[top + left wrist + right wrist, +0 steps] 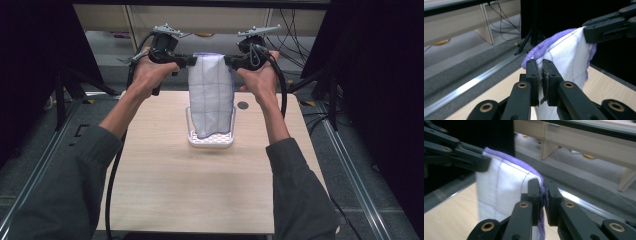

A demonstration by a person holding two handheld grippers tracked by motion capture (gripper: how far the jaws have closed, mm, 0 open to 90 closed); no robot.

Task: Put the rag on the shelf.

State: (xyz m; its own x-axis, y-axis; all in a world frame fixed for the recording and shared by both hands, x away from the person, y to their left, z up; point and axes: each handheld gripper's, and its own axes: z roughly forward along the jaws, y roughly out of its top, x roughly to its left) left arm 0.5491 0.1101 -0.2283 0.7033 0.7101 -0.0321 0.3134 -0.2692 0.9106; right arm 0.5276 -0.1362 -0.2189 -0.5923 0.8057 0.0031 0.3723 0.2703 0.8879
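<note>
A white cloth point(211, 95) with purple edging and purple grid stitching hangs between my two grippers, above the table. My left gripper point(192, 61) is shut on its upper left corner, and my right gripper point(228, 61) is shut on its upper right corner. In the left gripper view the jaws pinch the cloth point(564, 55) edge at my left gripper point(541, 65). In the right gripper view my right gripper point(543, 185) clamps the purple hem of the cloth point(504, 185). The cloth's lower end hangs in front of a white perforated basket point(210, 139) on the wooden table point(165, 180).
A small dark round mark point(242, 105) sits on the table at the back right. Black tripod legs point(67, 85) and cables stand beside the table on both sides. Metal rails point(47, 155) run along the floor to the left and right.
</note>
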